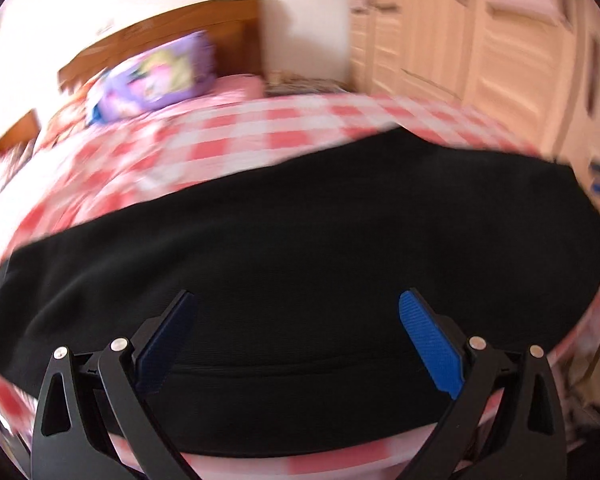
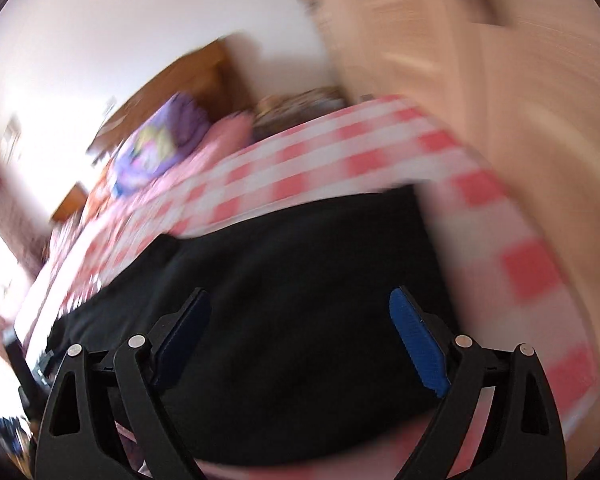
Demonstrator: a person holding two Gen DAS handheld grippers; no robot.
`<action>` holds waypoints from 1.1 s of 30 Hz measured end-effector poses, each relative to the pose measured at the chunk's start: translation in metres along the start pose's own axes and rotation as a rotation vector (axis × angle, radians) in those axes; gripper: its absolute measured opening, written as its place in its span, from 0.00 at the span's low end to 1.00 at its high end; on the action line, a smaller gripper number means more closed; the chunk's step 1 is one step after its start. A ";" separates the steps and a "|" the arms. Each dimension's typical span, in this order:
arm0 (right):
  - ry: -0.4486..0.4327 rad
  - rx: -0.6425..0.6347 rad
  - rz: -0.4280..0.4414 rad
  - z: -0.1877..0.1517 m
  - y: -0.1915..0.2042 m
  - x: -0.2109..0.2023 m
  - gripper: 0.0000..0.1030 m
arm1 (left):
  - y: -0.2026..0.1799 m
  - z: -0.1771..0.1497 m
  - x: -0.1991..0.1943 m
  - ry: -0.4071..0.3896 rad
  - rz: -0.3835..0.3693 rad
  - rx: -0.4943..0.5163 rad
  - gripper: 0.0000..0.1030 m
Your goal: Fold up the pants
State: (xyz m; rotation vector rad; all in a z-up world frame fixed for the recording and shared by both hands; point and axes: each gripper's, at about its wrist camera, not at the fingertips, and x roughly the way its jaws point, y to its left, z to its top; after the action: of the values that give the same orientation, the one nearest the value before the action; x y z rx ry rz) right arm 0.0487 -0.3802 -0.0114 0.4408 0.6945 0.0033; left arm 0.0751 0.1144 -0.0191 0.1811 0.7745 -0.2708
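Black pants [image 1: 300, 220] lie flat as a wide dark band across a red-and-white checked bedcover [image 1: 240, 128]. My left gripper [image 1: 298, 296] hovers over their near part, open, with nothing between its blue pads [image 1: 432, 344]. In the right wrist view the same pants [image 2: 280, 260] run from lower left to the middle, with their far edge on the checked bedcover [image 2: 380, 140]. My right gripper [image 2: 299, 294] stands wide open above them and holds nothing. Both views are blurred by motion.
A purple patterned pillow [image 1: 156, 76] lies at the head of the bed in front of a brown wooden headboard [image 1: 204, 20]. Pale wardrobe doors [image 1: 480, 40] stand along the right side. The bed's near edge runs just below the pants.
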 end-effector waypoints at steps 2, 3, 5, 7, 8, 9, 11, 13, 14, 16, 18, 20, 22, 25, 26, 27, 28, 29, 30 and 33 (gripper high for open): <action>-0.008 0.043 -0.035 -0.012 -0.027 -0.016 0.86 | -0.024 -0.003 0.010 0.020 -0.002 0.072 0.98; 0.004 0.059 -0.041 -0.018 -0.036 -0.019 0.86 | -0.031 -0.004 0.014 0.030 -0.002 0.092 0.98; 0.044 0.117 -0.032 -0.036 -0.055 -0.013 0.86 | -0.041 -0.006 0.025 0.037 0.022 0.116 0.98; 0.075 0.151 0.015 -0.047 -0.064 0.000 0.85 | -0.040 -0.003 0.031 0.046 0.012 0.089 0.98; 0.081 0.157 0.041 -0.050 -0.063 0.006 0.85 | -0.038 -0.002 0.034 0.058 -0.001 0.069 0.99; 0.090 0.164 0.071 -0.052 -0.061 0.015 0.88 | -0.035 -0.001 0.037 0.070 -0.012 0.049 0.99; 0.074 0.142 0.080 -0.049 -0.057 0.022 0.90 | -0.030 -0.001 0.039 0.094 -0.043 0.009 0.99; 0.063 0.160 0.072 -0.043 -0.055 0.028 0.91 | -0.028 -0.002 0.038 0.097 -0.049 -0.001 0.99; 0.062 0.170 0.073 -0.042 -0.055 0.030 0.90 | -0.028 -0.003 0.038 0.094 -0.046 0.003 0.99; 0.040 0.172 0.037 -0.043 -0.054 0.031 0.62 | -0.029 -0.005 0.037 0.085 -0.044 0.001 0.99; 0.008 0.122 -0.031 -0.050 -0.047 0.027 0.51 | -0.027 -0.006 0.036 0.076 -0.048 -0.003 0.99; -0.052 0.111 -0.035 -0.055 -0.047 0.016 0.38 | -0.027 -0.008 0.037 0.063 -0.049 -0.004 0.99; -0.129 0.083 -0.054 -0.054 -0.042 0.007 0.31 | -0.030 -0.008 0.036 0.057 -0.044 -0.005 0.99; -0.191 0.090 -0.095 -0.046 -0.035 -0.006 0.27 | -0.035 -0.003 0.035 0.083 -0.035 -0.001 0.99; -0.209 0.073 -0.127 -0.044 -0.032 -0.010 0.26 | -0.039 0.000 0.033 0.094 -0.031 0.009 0.98; -0.222 0.064 -0.160 -0.042 -0.032 -0.012 0.26 | -0.046 0.002 0.031 0.089 -0.034 0.034 0.98; -0.223 0.069 -0.184 -0.044 -0.035 -0.015 0.26 | -0.052 0.004 0.029 0.077 -0.039 0.059 0.98; -0.224 0.080 -0.196 -0.044 -0.039 -0.016 0.26 | -0.059 0.005 0.025 0.058 -0.042 0.090 0.98; -0.224 0.092 -0.212 -0.044 -0.045 -0.017 0.26 | -0.068 0.006 0.022 0.040 -0.041 0.120 0.98; -0.170 0.081 -0.244 -0.048 -0.052 -0.010 0.27 | -0.088 0.005 0.029 0.042 -0.045 0.195 0.99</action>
State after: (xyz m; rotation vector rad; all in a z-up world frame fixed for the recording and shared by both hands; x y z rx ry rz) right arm 0.0036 -0.4099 -0.0584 0.4259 0.5783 -0.2908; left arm 0.0708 0.0242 -0.0413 0.3551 0.7941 -0.3863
